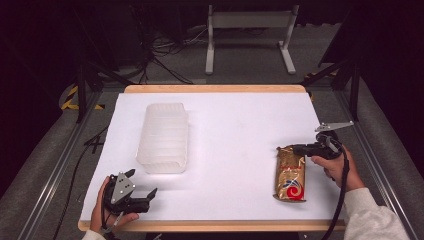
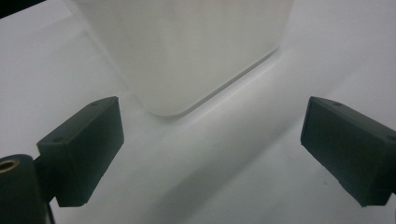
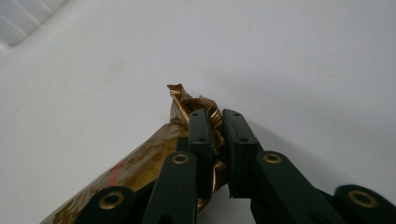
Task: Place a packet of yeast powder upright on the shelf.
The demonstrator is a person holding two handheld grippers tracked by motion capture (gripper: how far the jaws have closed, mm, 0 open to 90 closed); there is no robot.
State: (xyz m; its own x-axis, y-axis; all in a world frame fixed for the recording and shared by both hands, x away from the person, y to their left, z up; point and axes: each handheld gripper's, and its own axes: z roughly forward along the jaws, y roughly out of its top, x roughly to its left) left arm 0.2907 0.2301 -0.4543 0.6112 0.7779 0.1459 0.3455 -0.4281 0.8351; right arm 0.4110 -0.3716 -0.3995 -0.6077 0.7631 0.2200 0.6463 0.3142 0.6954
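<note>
The right gripper (image 1: 300, 148) has its fingers (image 3: 201, 135) pinched on the crimped far end of the gold foil snack packet (image 1: 290, 173), which lies flat on the white-covered bench (image 1: 240, 130) at the right, so the grasp looks made but the lift and any carry are not yet done. The left gripper (image 1: 142, 192) waits with fingers (image 2: 79, 151) spread wide and empty just before the translucent ribbed plastic tub (image 1: 164, 137). Whether that tub is open or upturned is hard to tell, and the packet's print is too small to read.
</note>
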